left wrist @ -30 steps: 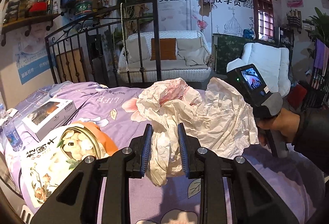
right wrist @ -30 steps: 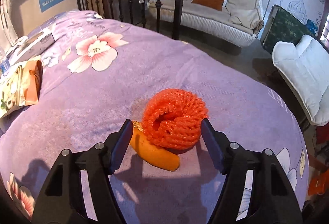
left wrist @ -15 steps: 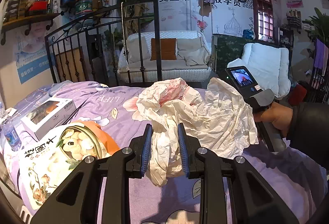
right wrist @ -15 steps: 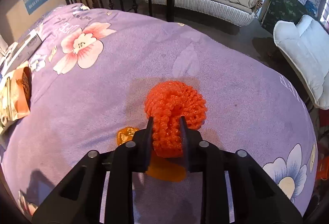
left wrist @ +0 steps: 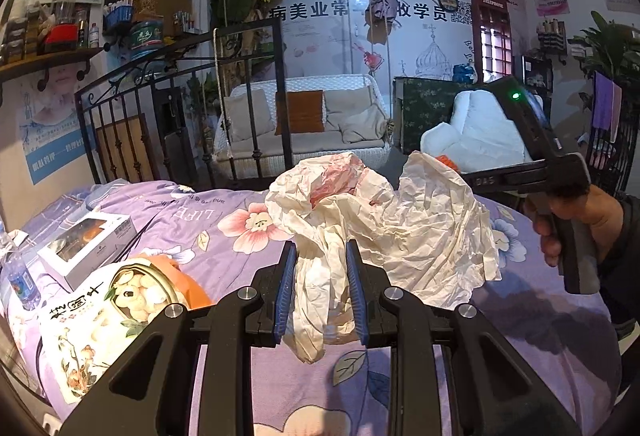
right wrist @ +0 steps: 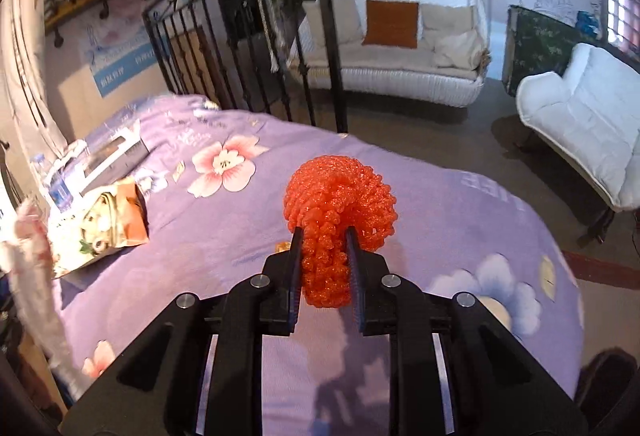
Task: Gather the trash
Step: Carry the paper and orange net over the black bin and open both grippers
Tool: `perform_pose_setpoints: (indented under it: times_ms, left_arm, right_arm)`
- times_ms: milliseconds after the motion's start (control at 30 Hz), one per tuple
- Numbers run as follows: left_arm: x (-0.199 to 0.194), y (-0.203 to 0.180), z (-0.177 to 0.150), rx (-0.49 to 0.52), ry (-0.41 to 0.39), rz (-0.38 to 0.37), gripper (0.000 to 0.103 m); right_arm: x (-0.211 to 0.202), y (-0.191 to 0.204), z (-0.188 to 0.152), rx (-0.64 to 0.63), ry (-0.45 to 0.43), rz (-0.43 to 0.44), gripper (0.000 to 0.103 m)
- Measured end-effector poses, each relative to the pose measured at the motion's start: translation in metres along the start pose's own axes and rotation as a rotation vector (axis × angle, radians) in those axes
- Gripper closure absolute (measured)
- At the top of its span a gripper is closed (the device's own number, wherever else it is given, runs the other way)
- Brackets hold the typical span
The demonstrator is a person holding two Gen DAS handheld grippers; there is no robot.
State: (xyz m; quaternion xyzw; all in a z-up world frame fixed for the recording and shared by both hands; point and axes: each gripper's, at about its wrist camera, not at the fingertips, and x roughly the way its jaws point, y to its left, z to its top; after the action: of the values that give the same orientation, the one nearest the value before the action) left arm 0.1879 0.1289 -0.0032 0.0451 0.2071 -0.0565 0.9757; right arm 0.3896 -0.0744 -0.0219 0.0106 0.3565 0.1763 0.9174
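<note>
My left gripper (left wrist: 321, 248) is shut on the neck of a crumpled white plastic bag (left wrist: 400, 220), which spreads out over the purple flowered bed (left wrist: 240, 207). In the right wrist view my right gripper (right wrist: 324, 234) is shut on an orange foam fruit net (right wrist: 340, 191) and holds it above the bed (right wrist: 440, 228). A small piece of orange peel (right wrist: 283, 246) shows on the cover just left of the fingers. The left wrist view shows the right gripper's body (left wrist: 532, 155) in a hand (left wrist: 576, 224) beyond the bag, with a bit of the net (left wrist: 446, 160) peeking over the bag's edge.
A printed snack bag (left wrist: 120, 300), a white windowed box (left wrist: 84, 240) and a water bottle (left wrist: 20, 276) lie on the bed's left side. A black iron bed frame (left wrist: 280, 95) stands at the far edge. Beyond it are a white swing sofa (right wrist: 400, 55) and a white armchair (right wrist: 580, 123).
The right gripper closed on the orange net and lifted it off the bed, leaving the peel behind. In the left view the hand with the right gripper rose and swung toward the bag.
</note>
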Motion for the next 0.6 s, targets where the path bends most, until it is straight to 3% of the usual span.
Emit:
perform_pose_setpoints:
  times_ms: [167,267,433,533,600]
  left_arm:
    - [-0.009,-0.046,0.006,0.043,-0.017,-0.080,0.077]
    - [-0.013,-0.082,0.008,0.073,-0.024,-0.147,0.077]
    - [-0.015,-0.152,0.009,0.118,-0.026,-0.273,0.077]
    - [-0.013,-0.193,0.007,0.140,-0.013,-0.340,0.077]
    - [-0.011,-0.220,0.004,0.155,-0.002,-0.376,0.077]
  right_arm:
    - [-0.093,-0.060,-0.046,0.091,-0.078,-0.095,0.082]
    - [-0.135,-0.106,-0.088,0.146,-0.088,-0.231,0.082]
    - [-0.171,-0.183,-0.168,0.249,-0.029,-0.481,0.082]
    - [-0.180,-0.216,-0.210,0.300,0.023,-0.578,0.082]
    - [-0.184,-0.235,-0.235,0.343,0.058,-0.597,0.082]
